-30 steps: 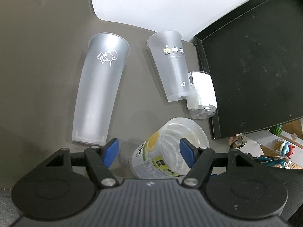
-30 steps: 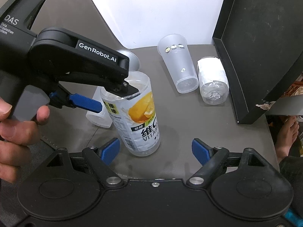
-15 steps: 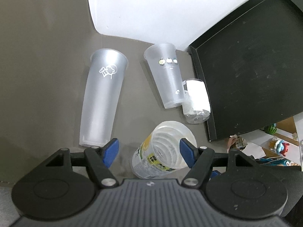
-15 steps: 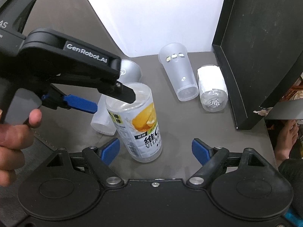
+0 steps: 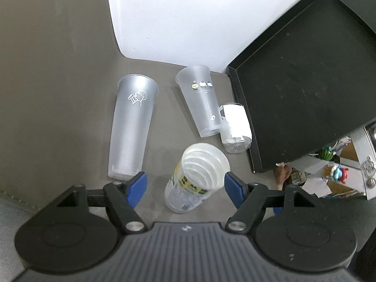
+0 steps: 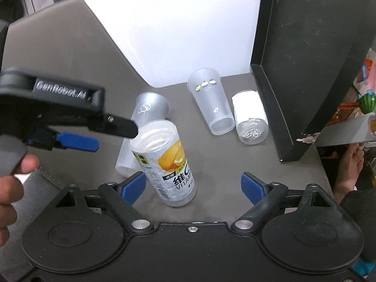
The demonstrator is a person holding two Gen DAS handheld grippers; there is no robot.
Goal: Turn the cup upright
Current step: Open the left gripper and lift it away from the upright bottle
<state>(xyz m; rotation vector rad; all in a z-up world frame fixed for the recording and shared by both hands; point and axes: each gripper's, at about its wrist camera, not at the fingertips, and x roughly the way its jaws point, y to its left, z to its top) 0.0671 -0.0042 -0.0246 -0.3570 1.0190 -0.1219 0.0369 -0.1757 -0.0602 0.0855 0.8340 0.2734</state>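
Observation:
A clear plastic cup with a yellow lemon label (image 5: 195, 176) (image 6: 166, 162) stands upright on the grey table, mouth up. My left gripper (image 5: 184, 184) is open above it, its blue pads apart on either side, not touching; it shows in the right wrist view (image 6: 77, 138) at the left, above the cup's rim. My right gripper (image 6: 192, 186) is open and empty, low in front of the cup. A tall frosted cup (image 5: 132, 127) (image 6: 143, 122), a shorter frosted cup (image 5: 203, 101) (image 6: 212, 103) and a small clear cup with a white label (image 5: 235, 127) (image 6: 250, 117) stand upside down.
A black tray (image 5: 300, 89) (image 6: 305, 65) stands at the right edge of the table, next to the small cup. A white wall panel (image 5: 188, 18) lies beyond the cups. A person's foot (image 6: 350, 166) shows beyond the table's right edge.
My left gripper has risen and drawn back from the lemon-label cup, which stays standing upright. The right gripper has also pulled up and back a little.

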